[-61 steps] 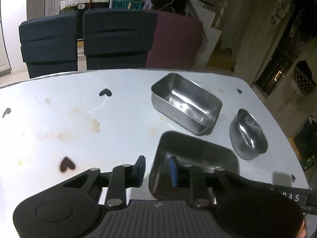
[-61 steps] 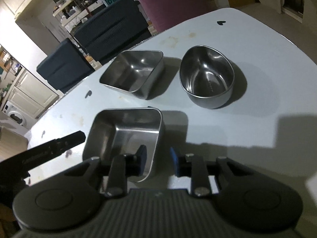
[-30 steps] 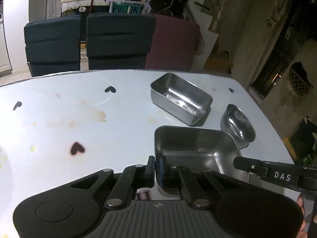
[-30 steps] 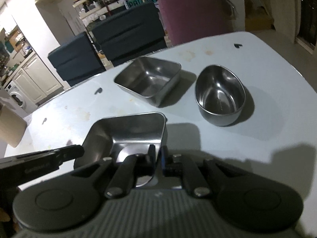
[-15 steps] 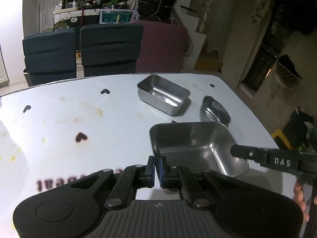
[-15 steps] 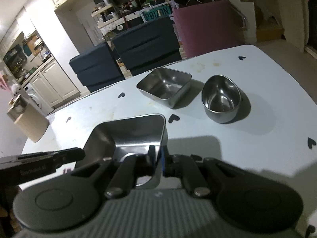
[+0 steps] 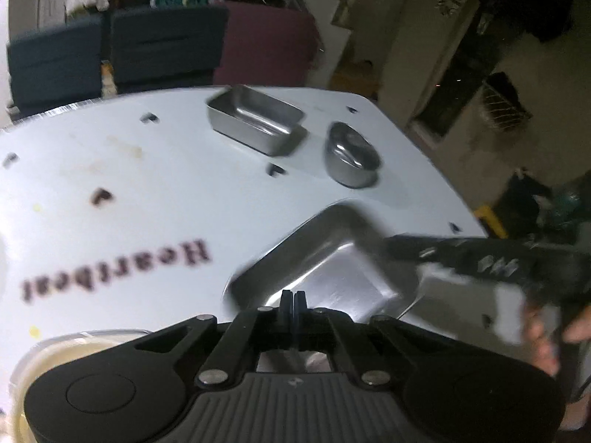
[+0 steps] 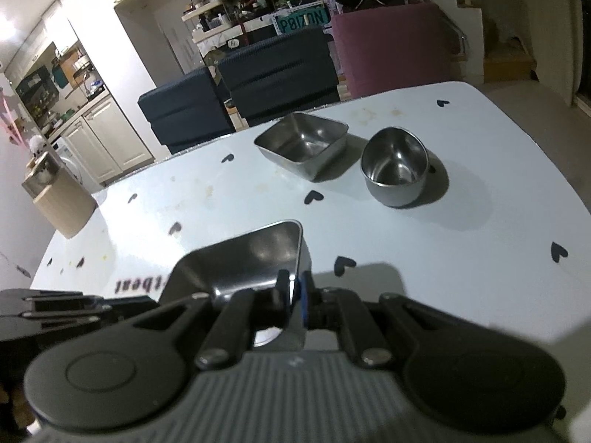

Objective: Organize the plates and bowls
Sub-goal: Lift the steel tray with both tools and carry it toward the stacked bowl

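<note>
A square steel tray (image 7: 332, 269) hangs a little above the white table (image 7: 166, 170), held from two sides. My left gripper (image 7: 293, 301) is shut on its near rim. My right gripper (image 8: 294, 291) is shut on the tray's right wall (image 8: 299, 251); its dark body reaches in from the right in the left wrist view. Farther back on the table stand a second rectangular steel tray (image 8: 303, 144) and, to its right, an oval steel bowl (image 8: 395, 170). Both sit apart from the grippers. The left wrist view is blurred.
A pale round dish (image 7: 74, 339) lies at the near left, partly behind my left gripper. "Heartbeat" lettering (image 7: 114, 269) and small black hearts mark the tabletop. Dark blue chairs (image 8: 229, 103) and a maroon one (image 8: 391, 48) line the far edge. A wooden box (image 8: 59, 195) stands beyond the left edge.
Both grippers shut on the square tray's rim, lifted it and carried it back toward the near edge. The other tray and the bowl now look farther away, and the lettering has come into view.
</note>
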The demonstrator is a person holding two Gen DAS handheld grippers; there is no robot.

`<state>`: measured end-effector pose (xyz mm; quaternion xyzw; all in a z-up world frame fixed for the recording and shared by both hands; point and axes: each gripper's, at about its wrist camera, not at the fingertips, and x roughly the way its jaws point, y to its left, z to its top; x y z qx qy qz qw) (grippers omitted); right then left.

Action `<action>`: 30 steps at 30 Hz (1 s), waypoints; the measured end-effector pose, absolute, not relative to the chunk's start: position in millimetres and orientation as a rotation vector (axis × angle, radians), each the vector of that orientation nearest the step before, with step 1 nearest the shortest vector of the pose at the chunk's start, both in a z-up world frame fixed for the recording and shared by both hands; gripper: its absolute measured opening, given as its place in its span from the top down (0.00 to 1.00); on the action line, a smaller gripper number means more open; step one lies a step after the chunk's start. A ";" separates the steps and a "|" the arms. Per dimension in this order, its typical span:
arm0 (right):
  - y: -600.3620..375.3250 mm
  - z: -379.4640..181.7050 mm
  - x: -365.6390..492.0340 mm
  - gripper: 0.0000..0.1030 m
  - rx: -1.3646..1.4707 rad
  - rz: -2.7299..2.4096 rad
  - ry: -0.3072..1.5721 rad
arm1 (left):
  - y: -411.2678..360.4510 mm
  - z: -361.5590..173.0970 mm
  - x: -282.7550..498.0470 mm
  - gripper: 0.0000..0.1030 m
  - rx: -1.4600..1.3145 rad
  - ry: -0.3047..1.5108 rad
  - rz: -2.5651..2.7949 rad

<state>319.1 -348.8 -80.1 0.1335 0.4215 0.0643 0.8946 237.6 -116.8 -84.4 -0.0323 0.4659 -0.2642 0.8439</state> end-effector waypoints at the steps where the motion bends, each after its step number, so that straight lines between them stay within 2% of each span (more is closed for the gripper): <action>1: -348.2 -82.5 320.2 0.92 0.291 0.168 0.886 | -122.6 -84.8 233.9 1.00 -0.041 0.976 -0.569; 3: -336.9 -85.7 318.2 0.90 0.285 0.228 0.920 | -131.1 -89.1 228.5 1.00 0.010 0.970 -0.577; 8: -306.2 -102.9 322.5 0.97 0.171 0.222 0.989 | -128.3 -96.3 232.4 1.00 0.022 0.989 -0.555; 14: -308.0 -108.8 321.6 0.97 0.137 0.171 1.002 | -112.1 -99.8 241.6 1.00 0.032 0.997 -0.492; 17: -318.7 -109.9 321.8 0.98 0.148 0.127 1.013 | -107.0 -106.1 245.9 0.86 0.041 1.028 -0.457; 18: -320.5 -110.3 321.4 0.98 0.151 0.118 1.014 | -105.6 -108.3 247.0 0.76 0.038 1.039 -0.452; 20: -324.8 -111.1 321.4 0.98 0.154 0.105 1.015 | -104.0 -112.8 249.2 0.71 0.022 1.062 -0.451; 27: -329.0 -112.1 321.8 0.98 0.155 0.093 1.020 | -108.2 -128.7 258.6 0.74 -0.038 1.125 -0.450; 30: -331.7 -113.6 323.3 0.97 0.160 0.087 1.023 | -109.9 -131.8 261.2 0.86 -0.073 1.133 -0.468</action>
